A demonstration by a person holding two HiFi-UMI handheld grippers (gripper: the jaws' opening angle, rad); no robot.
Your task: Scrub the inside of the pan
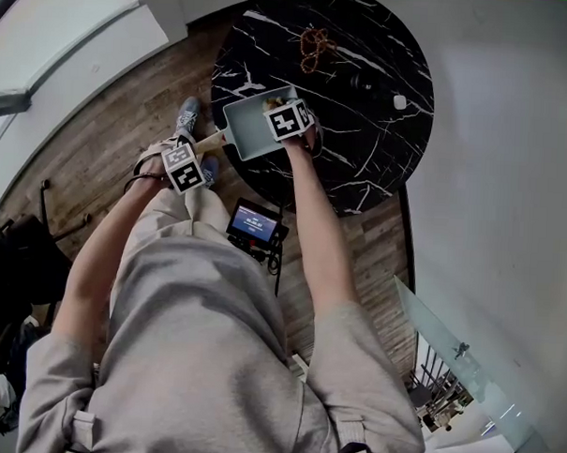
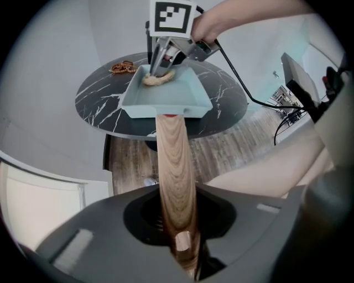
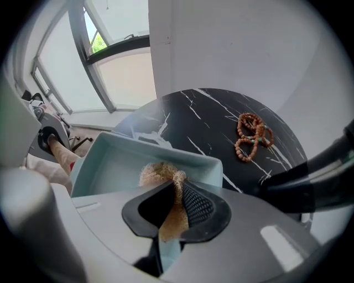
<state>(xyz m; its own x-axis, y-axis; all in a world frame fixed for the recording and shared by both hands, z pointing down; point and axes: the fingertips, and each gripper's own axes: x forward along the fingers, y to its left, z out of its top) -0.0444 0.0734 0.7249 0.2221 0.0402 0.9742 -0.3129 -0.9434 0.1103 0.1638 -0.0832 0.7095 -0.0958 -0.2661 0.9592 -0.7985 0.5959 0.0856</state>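
A pale blue square pan (image 1: 245, 119) (image 2: 166, 98) (image 3: 110, 166) rests on the near edge of the round black marble table (image 1: 364, 102). Its wooden handle (image 2: 176, 166) (image 1: 209, 143) sticks out over the floor, and my left gripper (image 1: 185, 166) (image 2: 185, 249) is shut on it. My right gripper (image 1: 290, 118) (image 2: 157, 69) (image 3: 174, 213) points down into the pan, shut on a tan fibrous scrubber (image 3: 160, 172) (image 2: 157, 79) that presses on the pan's floor at its far side.
A string of brown beads (image 1: 316, 46) (image 3: 253, 136) (image 2: 123, 67) lies further back on the table, with a small white thing (image 1: 399, 102) at its right. A small screen (image 1: 255, 222) with a cable sits on the wooden floor below. White walls stand close around.
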